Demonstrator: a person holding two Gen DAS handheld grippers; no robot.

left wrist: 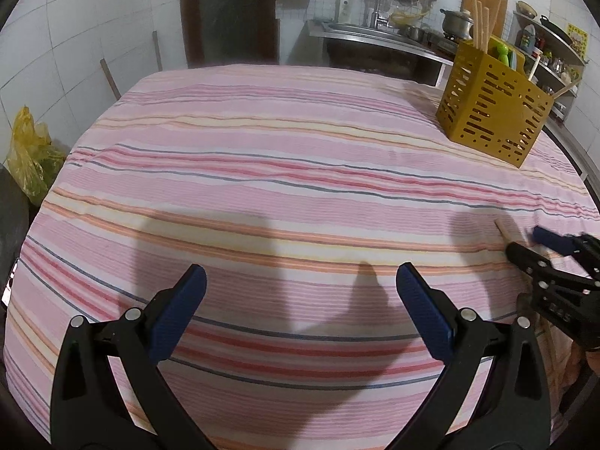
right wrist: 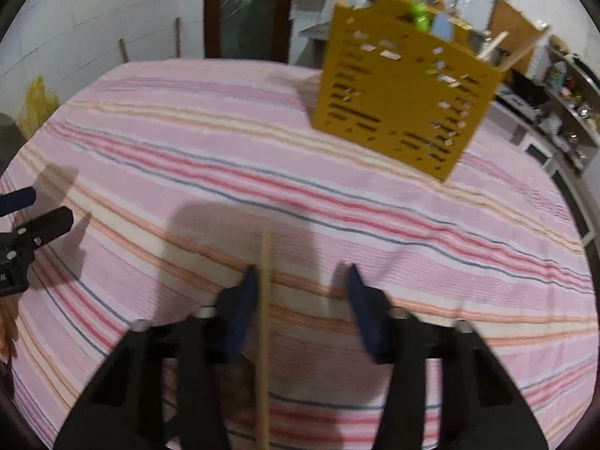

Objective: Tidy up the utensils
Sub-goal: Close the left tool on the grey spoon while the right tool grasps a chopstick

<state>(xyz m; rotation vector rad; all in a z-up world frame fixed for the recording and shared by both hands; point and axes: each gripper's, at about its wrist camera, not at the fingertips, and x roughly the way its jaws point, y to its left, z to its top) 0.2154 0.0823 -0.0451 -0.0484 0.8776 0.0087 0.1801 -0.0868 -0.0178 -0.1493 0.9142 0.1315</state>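
A yellow perforated utensil holder stands at the far right of the striped tablecloth, with chopsticks and a green utensil in it. In the right wrist view the holder is ahead and to the right. One wooden chopstick lies on the cloth between the fingers of my right gripper, close against the left pad, while the right pad stands apart from it. My left gripper is open over bare cloth with nothing between its fingers. The right gripper shows at the right edge, over the chopstick's tip.
A yellow plastic bag sits beyond the table's left edge by the tiled wall. Behind the table are a dark door, a steel sink counter with pots, and a cluttered shelf at the right.
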